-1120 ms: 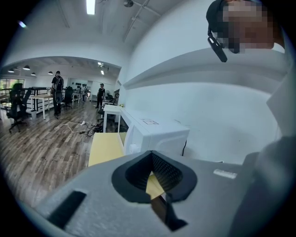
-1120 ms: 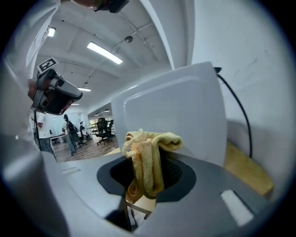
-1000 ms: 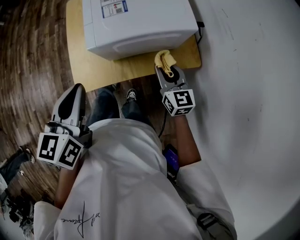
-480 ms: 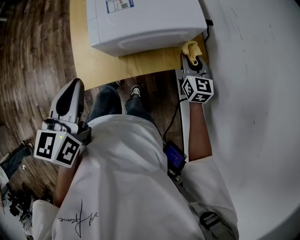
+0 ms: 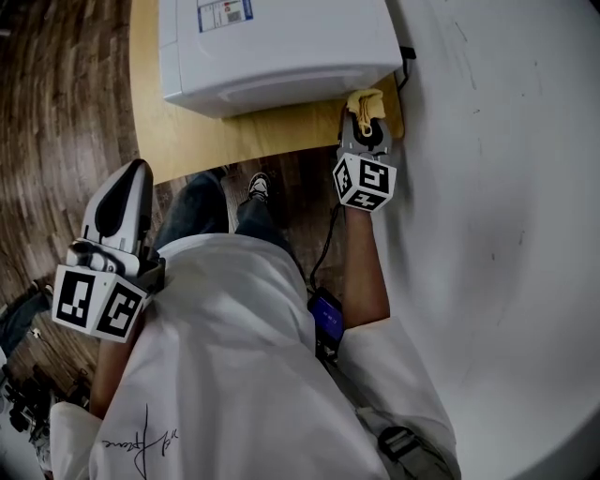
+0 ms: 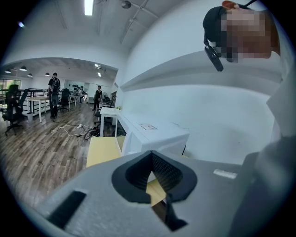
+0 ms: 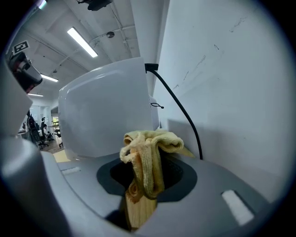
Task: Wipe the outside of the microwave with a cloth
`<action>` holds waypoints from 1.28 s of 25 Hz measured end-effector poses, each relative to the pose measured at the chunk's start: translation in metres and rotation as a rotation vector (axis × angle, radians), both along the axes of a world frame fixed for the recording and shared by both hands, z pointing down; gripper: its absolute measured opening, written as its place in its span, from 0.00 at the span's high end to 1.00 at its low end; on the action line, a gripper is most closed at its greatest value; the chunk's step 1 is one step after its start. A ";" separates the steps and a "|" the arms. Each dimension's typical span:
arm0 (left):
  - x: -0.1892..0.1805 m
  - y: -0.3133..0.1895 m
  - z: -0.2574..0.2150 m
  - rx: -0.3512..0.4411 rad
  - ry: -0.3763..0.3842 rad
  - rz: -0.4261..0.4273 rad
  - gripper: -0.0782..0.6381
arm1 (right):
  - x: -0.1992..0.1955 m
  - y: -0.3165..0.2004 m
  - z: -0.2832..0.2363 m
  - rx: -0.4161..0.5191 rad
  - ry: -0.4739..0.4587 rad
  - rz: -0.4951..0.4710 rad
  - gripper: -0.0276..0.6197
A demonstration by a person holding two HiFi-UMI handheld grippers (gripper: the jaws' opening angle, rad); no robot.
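Fingers of right gripper point(image 5: 362, 120) clamped on yellow cloth point(image 5: 365, 101), just beside microwave point(image 5: 281, 47) near corner. Left gripper point(image 5: 133, 173) fingers together, empty.

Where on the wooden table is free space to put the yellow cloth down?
Bare wood: the strip between the microwave and the table's near edge, and the strip left of the microwave. Crowded: the right corner, holding the right claw, cloth and cable.

Open-plan office or lab floor: wood-plank floor point(image 6: 41, 157), ceiling strip lights point(image 6: 89, 7), rows of desks point(image 6: 37, 98) with office chairs point(image 6: 11, 109), people point(image 6: 54, 92) standing far back, loose cables point(image 6: 69, 132) underfoot, microwave point(image 6: 152, 134) on a side desk point(image 6: 102, 150).
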State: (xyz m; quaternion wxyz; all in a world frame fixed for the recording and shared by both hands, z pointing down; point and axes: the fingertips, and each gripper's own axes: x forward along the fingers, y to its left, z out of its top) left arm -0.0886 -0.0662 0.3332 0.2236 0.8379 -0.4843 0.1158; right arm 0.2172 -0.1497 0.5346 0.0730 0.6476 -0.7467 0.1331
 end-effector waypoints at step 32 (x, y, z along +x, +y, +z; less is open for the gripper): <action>-0.032 0.014 0.003 0.025 -0.008 -0.025 0.90 | -0.078 0.014 -0.001 -0.006 -0.068 -0.032 0.78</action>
